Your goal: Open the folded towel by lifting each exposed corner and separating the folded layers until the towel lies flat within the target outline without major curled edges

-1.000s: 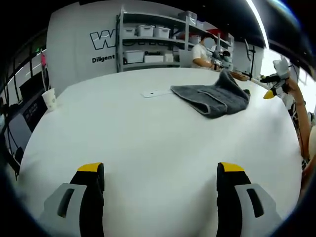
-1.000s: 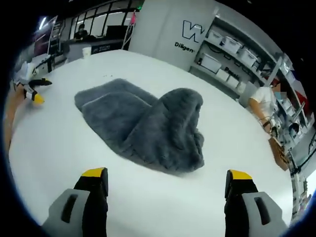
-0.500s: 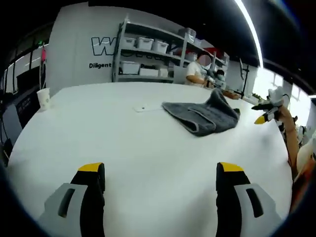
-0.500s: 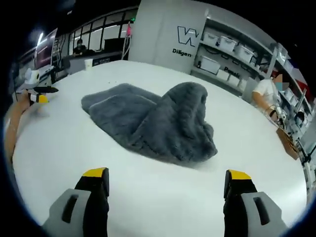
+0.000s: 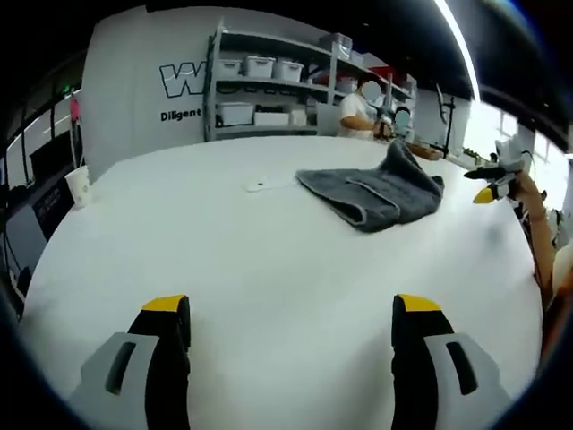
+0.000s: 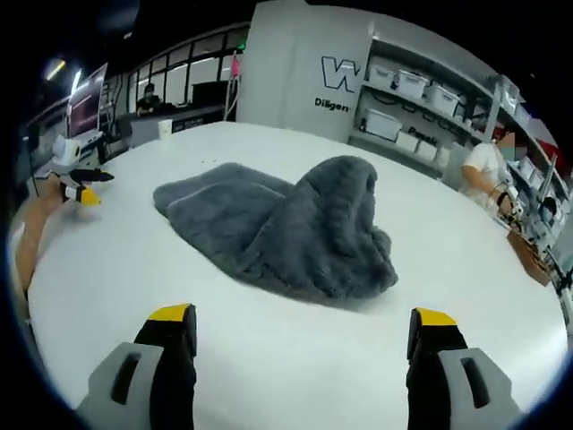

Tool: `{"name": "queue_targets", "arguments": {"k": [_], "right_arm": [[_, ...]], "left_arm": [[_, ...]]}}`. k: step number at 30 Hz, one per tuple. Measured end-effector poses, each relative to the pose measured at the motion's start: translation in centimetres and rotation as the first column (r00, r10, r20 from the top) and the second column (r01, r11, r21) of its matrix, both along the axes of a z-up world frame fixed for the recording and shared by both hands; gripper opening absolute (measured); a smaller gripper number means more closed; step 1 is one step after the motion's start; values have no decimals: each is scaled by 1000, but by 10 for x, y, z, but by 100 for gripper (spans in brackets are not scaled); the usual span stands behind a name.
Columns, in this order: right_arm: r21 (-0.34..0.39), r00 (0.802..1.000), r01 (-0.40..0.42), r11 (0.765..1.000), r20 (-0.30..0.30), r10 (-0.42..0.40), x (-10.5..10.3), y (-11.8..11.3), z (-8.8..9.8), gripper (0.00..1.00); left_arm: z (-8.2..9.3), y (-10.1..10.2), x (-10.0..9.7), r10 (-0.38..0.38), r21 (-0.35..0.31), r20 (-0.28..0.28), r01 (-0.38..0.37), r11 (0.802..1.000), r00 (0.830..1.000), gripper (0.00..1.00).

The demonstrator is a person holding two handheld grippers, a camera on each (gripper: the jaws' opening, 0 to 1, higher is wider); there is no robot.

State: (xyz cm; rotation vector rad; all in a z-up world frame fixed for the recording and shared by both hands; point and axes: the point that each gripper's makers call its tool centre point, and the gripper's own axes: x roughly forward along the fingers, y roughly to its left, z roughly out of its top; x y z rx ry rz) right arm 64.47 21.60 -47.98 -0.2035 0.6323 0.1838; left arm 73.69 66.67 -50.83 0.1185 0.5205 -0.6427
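A dark grey fluffy towel (image 6: 286, 228) lies bunched and folded on the white table (image 6: 269, 358), with one side humped up. In the left gripper view the same towel (image 5: 372, 190) rests far across the table. My right gripper (image 6: 303, 345) is open, jaws wide apart, a short way in front of the towel and not touching it. My left gripper (image 5: 291, 331) is open over bare table, far from the towel. The right gripper (image 5: 488, 193) comes into the left gripper view at the right edge, and the left gripper (image 6: 85, 195) appears at the left of the right gripper view.
A paper cup (image 5: 79, 185) stands near the table's left edge. A small white flat object (image 5: 261, 184) lies left of the towel. Shelves with white bins (image 5: 260, 90) line the back wall. A person (image 5: 358, 112) sits beyond the far side of the table.
Both views shifted slightly with the hands. The towel has not moved, and both grippers stay open.
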Motion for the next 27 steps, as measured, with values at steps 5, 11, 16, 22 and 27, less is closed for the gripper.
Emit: {"name": "queue_targets", "arguments": {"k": [5, 11, 16, 22, 27], "right_arm": [[29, 1000, 14, 999, 12, -14, -1, -3, 1, 98], [51, 999, 7, 999, 45, -9, -1, -6, 6, 99], [50, 999, -17, 999, 32, 16, 0, -2, 0, 99], [50, 998, -42, 998, 56, 39, 2, 1, 2, 99], [51, 998, -37, 998, 58, 34, 2, -3, 1, 99]], "left_arm": [[1, -9, 0, -23, -3, 1, 23, 1000, 1000, 90], [12, -23, 1, -71, 65, 42, 68, 996, 997, 90], [24, -37, 10, -75, 67, 61, 70, 995, 995, 90], [35, -74, 24, -139, 102, 68, 132, 986, 988, 89], [46, -108, 38, -189, 119, 84, 178, 977, 978, 89]]}}
